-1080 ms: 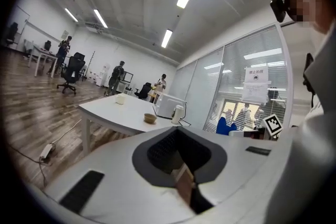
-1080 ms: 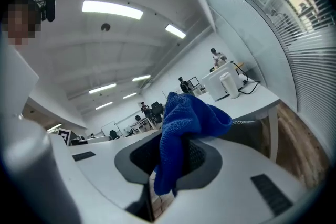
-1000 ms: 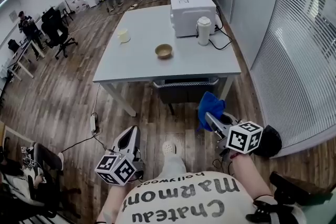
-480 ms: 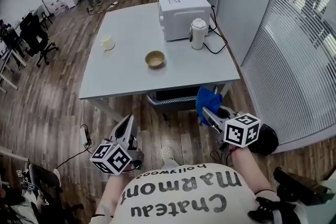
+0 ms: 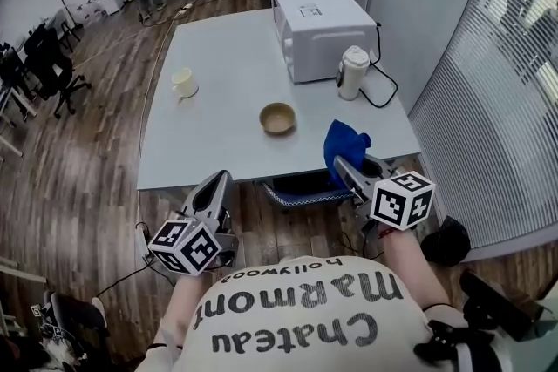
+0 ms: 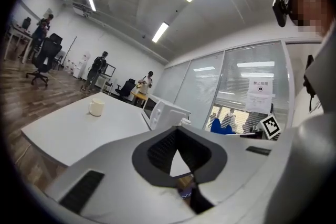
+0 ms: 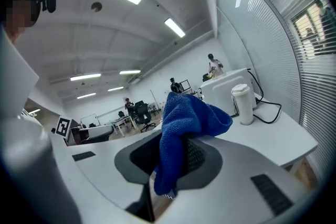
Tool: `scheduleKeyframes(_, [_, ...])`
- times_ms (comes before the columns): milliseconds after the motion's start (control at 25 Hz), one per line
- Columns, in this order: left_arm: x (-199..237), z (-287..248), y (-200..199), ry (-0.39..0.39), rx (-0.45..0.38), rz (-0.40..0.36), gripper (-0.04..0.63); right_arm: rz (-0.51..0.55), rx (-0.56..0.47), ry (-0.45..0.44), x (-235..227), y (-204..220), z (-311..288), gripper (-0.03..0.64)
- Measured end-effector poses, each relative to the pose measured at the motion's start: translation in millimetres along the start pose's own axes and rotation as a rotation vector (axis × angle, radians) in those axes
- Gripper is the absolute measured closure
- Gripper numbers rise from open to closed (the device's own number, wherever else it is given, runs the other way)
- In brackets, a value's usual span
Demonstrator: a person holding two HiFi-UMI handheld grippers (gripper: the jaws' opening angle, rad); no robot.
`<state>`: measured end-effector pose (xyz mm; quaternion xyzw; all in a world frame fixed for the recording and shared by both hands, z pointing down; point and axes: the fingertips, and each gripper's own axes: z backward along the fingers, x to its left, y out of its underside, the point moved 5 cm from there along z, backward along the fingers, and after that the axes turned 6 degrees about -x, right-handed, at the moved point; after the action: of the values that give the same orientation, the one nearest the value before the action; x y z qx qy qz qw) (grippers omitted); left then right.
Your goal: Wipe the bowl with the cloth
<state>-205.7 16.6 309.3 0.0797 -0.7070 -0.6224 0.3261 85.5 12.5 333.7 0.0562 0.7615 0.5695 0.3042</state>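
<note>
I am holding the blue cloth [image 5: 343,148] in my right gripper [image 5: 347,170], over the bench [image 5: 218,135] edge. The bowl [image 5: 278,118] is sitting on the bench, untouched. My left gripper [image 5: 215,187] is hanging nearly closed, empty.

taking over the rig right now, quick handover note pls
Left gripper: shut, empty, just in front of the table.
Right gripper: shut on the cloth, at the table's near edge.
Bowl: upright on the table, near the front middle, apart from both grippers.
Done: cloth is in the gripper.
Left: bring the cloth to the bowl, probably steady the bowl with the left gripper, then wipe.
</note>
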Motion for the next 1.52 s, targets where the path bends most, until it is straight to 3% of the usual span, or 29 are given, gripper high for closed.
scheduleKeyframes(280, [50, -18, 14, -0.029, 0.012, 0.173, 0.571, -0.007, 0.054, 0.028, -1, 13, -39, 0.549])
scheduleKeyframes(520, [73, -34, 44, -0.080, 0.087, 0.198, 0.550, -0.050, 0.130, 0.070, -16, 30, -62, 0.549])
scheduleKeyframes(640, [78, -49, 58, -0.077, 0.140, 0.207, 0.465, -0.067, 0.160, 0.067, -23, 35, -79, 0.549])
scheduleKeyframes(840, [89, -70, 74, -0.095, 0.156, 0.240, 0.453, -0.071, 0.213, 0.027, -42, 41, -114, 0.549])
scheduleKeyframes(1000, [97, -102, 90, -0.107, 0.205, 0.197, 0.453, -0.084, 0.213, -0.010, -67, 36, -155, 0.549])
scheduleKeyframes(1280, [109, -161, 116, -0.138, 0.280, 0.277, 0.453, -0.075, 0.224, -0.122, -95, 15, -214, 0.549])
scheduleKeyframes(1520, [131, -226, 134, -0.225, 0.321, 0.266, 0.453, -0.127, 0.199, -0.239, -109, 10, -271, 0.549])
